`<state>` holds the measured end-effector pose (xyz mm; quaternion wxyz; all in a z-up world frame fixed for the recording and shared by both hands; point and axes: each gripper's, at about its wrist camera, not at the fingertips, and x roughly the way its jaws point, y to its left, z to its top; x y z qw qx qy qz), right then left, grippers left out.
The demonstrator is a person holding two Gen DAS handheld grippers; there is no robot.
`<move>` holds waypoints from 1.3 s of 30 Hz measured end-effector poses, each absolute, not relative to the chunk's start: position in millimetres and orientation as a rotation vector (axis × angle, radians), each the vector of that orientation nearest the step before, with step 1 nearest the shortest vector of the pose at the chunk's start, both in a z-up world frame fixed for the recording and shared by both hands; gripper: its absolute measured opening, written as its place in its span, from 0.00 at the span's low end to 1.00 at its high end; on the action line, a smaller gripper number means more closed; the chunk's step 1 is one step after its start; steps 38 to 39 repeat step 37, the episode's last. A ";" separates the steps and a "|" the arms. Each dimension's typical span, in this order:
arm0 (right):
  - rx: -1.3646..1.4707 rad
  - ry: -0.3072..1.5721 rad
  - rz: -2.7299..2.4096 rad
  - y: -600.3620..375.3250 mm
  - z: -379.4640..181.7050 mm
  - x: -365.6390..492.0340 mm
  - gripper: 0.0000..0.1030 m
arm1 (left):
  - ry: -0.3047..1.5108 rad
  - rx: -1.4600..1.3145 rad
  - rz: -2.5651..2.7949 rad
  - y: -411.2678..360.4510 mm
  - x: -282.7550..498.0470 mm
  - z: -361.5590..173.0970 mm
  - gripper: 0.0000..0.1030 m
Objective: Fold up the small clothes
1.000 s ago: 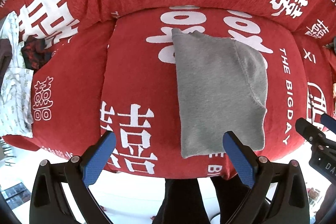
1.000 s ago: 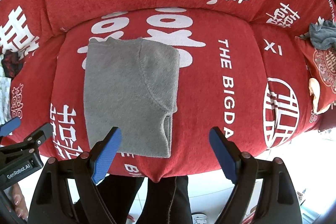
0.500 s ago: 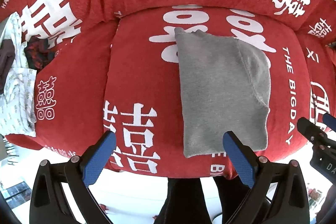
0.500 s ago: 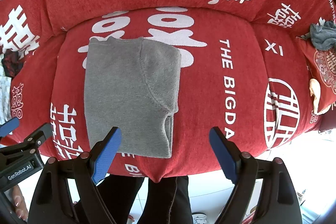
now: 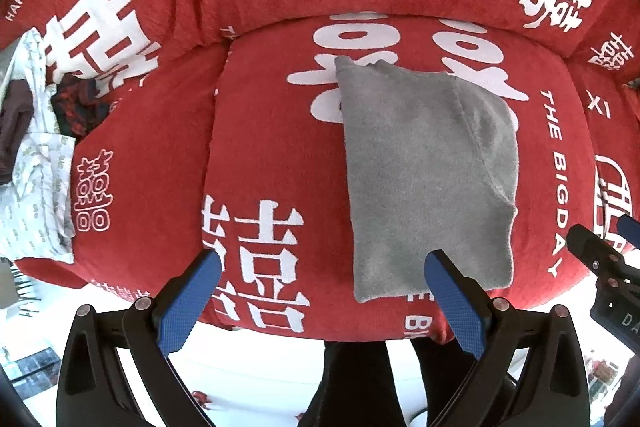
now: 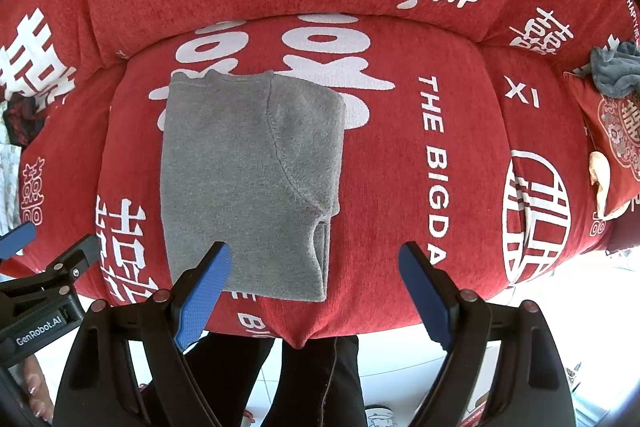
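- Red sofa cover [image 5: 160, 155] with white lettering spans both views; the middle seat cushion serves as landmark.
- Grey folded garment [image 6: 248, 179] lies flat on the middle seat cushion, left of the "THE BIGDAY" lettering. Long axis runs from the front edge of the cushion toward the backrest. A curved seam crosses its right half; layered edges show at the near right corner.
- Pile of clothes [image 5: 36, 155], white patterned and dark pieces, sits on the cushion to the left of the middle one; cut off by the view edge, items hard to separate.
- Dark grey cloth [image 6: 616, 67] is bunched on the cushion to the right; partly out of view.
- Left gripper [image 5: 320, 291]: jaws spread wide, holding nothing, above the front edge of the middle cushion. Its right pad hides a bit of the garment's near edge.
- Right gripper [image 6: 316, 279]: jaws spread wide, holding nothing, above the same front edge, with its left pad over the garment's near edge.
- Versus half a second ago: garment unmoved on the cushion, both grippers in nearly the same pose; left view shifted only slightly.
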<state>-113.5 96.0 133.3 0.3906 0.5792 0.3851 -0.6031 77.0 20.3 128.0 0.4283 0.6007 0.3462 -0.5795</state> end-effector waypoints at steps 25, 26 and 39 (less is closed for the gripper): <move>1.473 0.977 -1.529 95.8 134.5 -111.3 0.85 | 0.871 1.477 -1.457 24.3 75.4 131.2 0.99; 1.472 0.977 -1.529 96.6 134.6 -110.6 0.85 | 0.875 1.475 -1.457 24.1 75.6 131.1 0.99; 1.473 0.975 -1.532 97.9 134.2 -108.8 0.85 | 0.939 1.439 -1.469 25.3 76.7 131.9 0.99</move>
